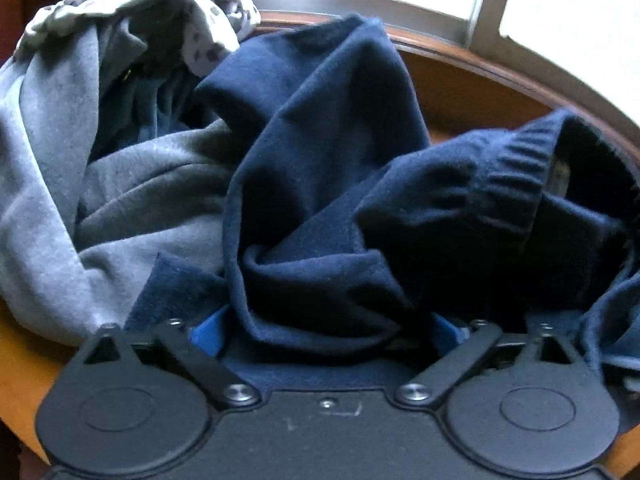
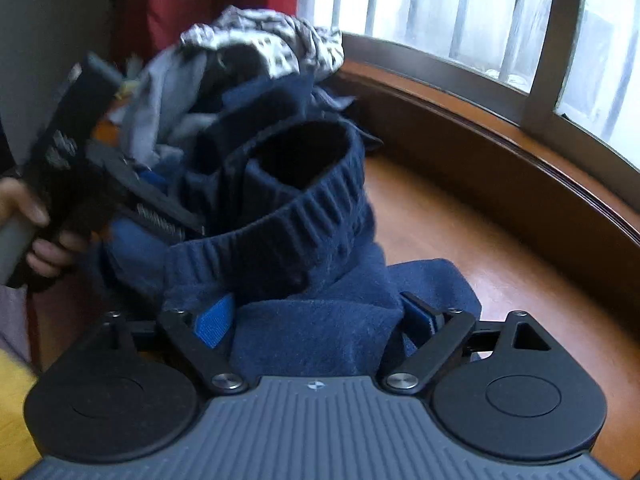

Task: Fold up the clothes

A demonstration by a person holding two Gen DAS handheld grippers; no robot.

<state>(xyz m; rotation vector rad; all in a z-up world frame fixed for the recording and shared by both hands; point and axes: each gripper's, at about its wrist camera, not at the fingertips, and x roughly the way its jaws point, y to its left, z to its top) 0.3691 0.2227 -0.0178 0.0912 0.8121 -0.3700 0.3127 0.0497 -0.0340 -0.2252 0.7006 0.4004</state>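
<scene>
Both hand-held grippers are in the navy knitted sweater (image 1: pixel 320 184) on the orange-brown wooden table (image 2: pixel 460 232): left hand-held gripper (image 1: pixel 326 330) seemingly pinching a fold, right hand-held gripper (image 2: pixel 320 320) clamping bunched fabric beside the grey sweatshirt (image 1: pixel 52 184).

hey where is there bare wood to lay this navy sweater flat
Bare orange-brown wooden surface lies right of the navy knit sweater, bordered by the raised wooden ledge under the window. Left is crowded: a grey sweatshirt and spotted white garment are heaped against the sweater, and the left gripper and right gripper both have sweater cloth between their fingers.
</scene>
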